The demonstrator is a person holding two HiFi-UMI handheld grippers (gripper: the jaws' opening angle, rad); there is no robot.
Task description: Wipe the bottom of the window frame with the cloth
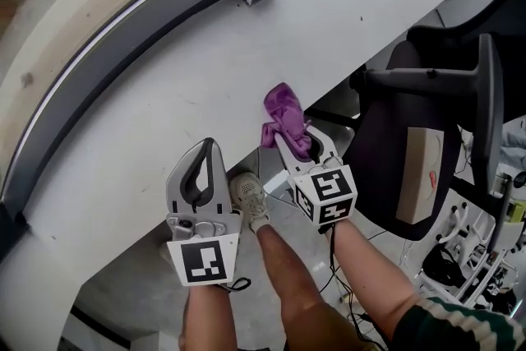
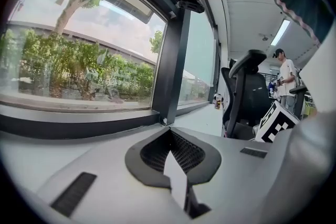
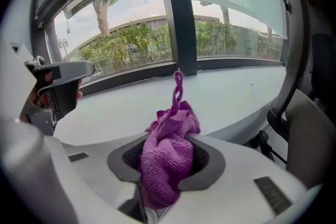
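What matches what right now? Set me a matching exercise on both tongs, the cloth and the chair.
Things:
1. left tongs
2. right tongs
3. cloth
4. chair

States:
A. purple
B. black
C. shut on the cloth
D. shut, nothing held

Pairs: 1-D, 2-C, 3-A, 4-B

We see soft daylight pouring through the window (image 2: 79,55) at ten o'clock and a ceiling strip light (image 2: 280,32) glowing at two o'clock, with faint shadows, while both gripper views bend and darken at their rims.
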